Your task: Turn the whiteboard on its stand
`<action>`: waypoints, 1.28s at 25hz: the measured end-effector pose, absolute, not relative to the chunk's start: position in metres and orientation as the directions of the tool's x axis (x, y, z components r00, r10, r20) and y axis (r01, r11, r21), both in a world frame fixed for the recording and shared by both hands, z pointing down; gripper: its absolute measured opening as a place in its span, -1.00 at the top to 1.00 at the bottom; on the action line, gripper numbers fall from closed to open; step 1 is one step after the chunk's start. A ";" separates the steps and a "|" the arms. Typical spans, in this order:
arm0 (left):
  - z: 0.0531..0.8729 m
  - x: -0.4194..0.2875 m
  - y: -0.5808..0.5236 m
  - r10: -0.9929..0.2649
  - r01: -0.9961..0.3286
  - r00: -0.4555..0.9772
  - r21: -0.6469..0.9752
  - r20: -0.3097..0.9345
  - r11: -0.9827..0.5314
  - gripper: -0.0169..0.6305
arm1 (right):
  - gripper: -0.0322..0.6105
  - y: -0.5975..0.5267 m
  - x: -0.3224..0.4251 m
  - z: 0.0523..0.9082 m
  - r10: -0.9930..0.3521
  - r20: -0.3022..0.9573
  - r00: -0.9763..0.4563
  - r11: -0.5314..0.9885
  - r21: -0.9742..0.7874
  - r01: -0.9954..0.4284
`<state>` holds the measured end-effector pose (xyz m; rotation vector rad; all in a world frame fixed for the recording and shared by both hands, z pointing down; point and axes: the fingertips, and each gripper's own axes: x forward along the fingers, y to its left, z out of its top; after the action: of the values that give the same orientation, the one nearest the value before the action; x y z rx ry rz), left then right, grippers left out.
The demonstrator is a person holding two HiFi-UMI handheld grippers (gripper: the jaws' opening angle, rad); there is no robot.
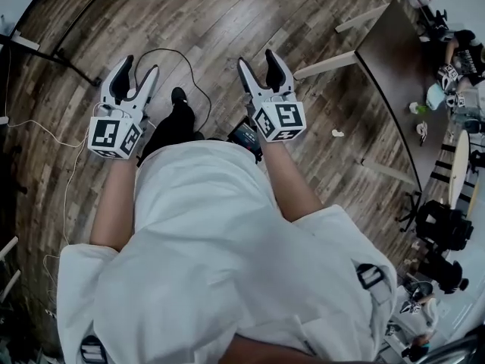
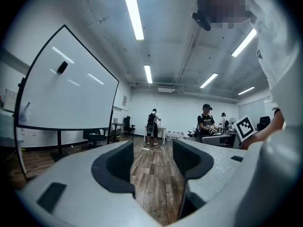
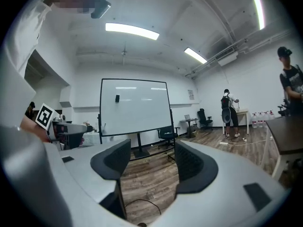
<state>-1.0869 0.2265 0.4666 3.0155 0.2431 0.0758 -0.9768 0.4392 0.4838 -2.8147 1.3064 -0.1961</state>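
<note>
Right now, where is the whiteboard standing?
In the right gripper view the whiteboard stands straight ahead, in the middle of the picture, with a black office chair at its lower right edge. In the left gripper view it fills the left side.

Wood floor (image 1: 227,21): black cable (image 1: 198,88), apparently looped.

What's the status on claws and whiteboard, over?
Left claw open, empty. Right claw open, empty. Whiteboard upright on its stand, across the floor, untouched. Office chair beside the stand.
</note>
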 end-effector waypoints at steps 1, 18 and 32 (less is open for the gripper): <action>0.469 -1.082 0.224 0.164 0.158 0.985 0.126 0.044 -0.979 0.13 | 0.01 0.439 -0.974 0.486 -0.760 0.108 0.641 -0.649 -0.084 -0.756; 0.438 -0.853 0.116 0.247 0.245 0.969 0.151 -0.010 -0.958 0.13 | 0.01 0.304 -0.764 0.431 -0.786 0.077 0.614 -0.615 -0.001 -0.788; 0.432 -0.711 0.029 0.266 0.272 0.962 0.185 -0.058 -0.944 0.13 | 0.08 0.219 -0.639 0.420 -0.788 0.087 0.609 -0.608 0.047 -0.793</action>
<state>-0.7108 0.0289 0.4316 2.9214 0.4037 -0.0483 -0.6385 0.2190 0.4197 -2.8893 1.4224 -0.0921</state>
